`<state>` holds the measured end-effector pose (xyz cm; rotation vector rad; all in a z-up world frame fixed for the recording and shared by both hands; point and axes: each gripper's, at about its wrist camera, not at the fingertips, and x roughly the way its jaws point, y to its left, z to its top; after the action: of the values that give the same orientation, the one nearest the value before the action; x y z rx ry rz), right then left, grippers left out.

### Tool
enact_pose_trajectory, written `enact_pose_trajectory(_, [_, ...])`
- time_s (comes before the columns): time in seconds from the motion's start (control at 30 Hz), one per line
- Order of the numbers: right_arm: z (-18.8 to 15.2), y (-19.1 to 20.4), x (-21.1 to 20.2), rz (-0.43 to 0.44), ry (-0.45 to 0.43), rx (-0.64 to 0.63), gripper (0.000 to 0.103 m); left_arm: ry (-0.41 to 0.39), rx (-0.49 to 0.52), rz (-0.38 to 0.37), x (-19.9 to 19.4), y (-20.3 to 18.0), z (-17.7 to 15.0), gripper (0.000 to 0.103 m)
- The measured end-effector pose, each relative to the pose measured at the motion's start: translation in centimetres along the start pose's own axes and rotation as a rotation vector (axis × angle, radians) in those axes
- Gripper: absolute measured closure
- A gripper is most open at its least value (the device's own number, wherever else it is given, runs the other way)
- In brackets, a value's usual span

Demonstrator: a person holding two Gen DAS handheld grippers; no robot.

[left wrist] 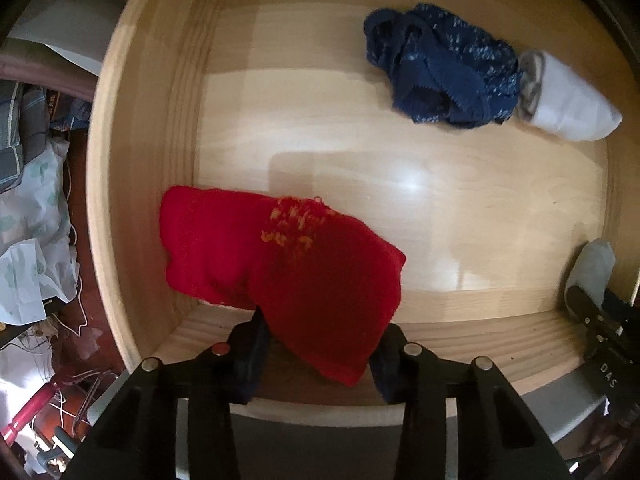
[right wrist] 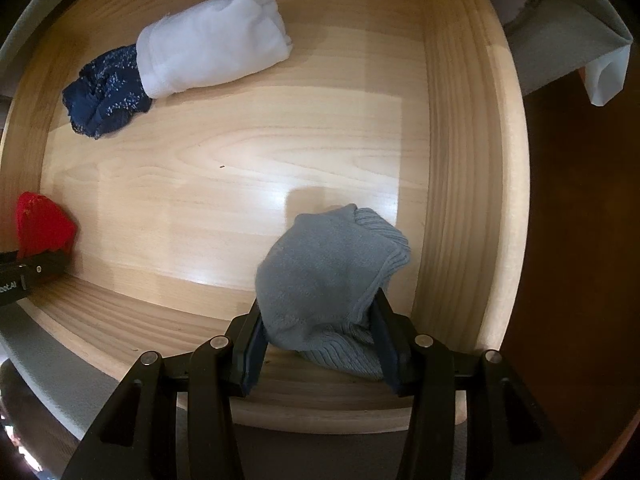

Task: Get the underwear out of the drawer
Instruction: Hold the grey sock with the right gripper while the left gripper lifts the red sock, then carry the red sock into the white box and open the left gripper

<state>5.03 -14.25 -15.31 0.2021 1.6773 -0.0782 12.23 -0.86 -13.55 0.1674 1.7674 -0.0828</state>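
A pale wooden drawer (left wrist: 152, 160) fills both views. My left gripper (left wrist: 320, 360) is shut on a red piece of underwear (left wrist: 280, 264) with orange stitching, which drapes from the pads over the drawer's near left corner. My right gripper (right wrist: 320, 344) is shut on a grey-blue knitted piece (right wrist: 328, 272) near the right wall (right wrist: 460, 160). Each gripper shows at the edge of the other's view: the left gripper (right wrist: 36, 268) with the red piece (right wrist: 40, 220), the right gripper (left wrist: 592, 312) with the grey piece (left wrist: 592, 268). Dark blue lace underwear (left wrist: 440, 68) and a white rolled piece (left wrist: 568, 104) lie at the back.
In the right wrist view the blue lace (right wrist: 106, 92) touches the white roll (right wrist: 212, 52) at the back left. Crumpled papers (left wrist: 36, 240) and cords lie outside the drawer's left side. A grey and white cloth (right wrist: 580, 40) hangs beyond the right wall.
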Motion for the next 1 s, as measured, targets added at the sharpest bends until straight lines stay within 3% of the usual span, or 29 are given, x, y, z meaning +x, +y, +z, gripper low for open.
enact_pose_trajectory(0.57, [-0.1,-0.1,-0.1,0.004,-0.003,-0.001,0.057,-0.134,0.060,0.000,-6.7,-1.4,-2.0,0.061])
enact_pose_trajectory(1.0, [0.0,-0.2,0.0,-0.001,-0.001,-0.004,0.057,-0.325,0.168,-0.046,-16.6,-2.6,-5.8,0.061])
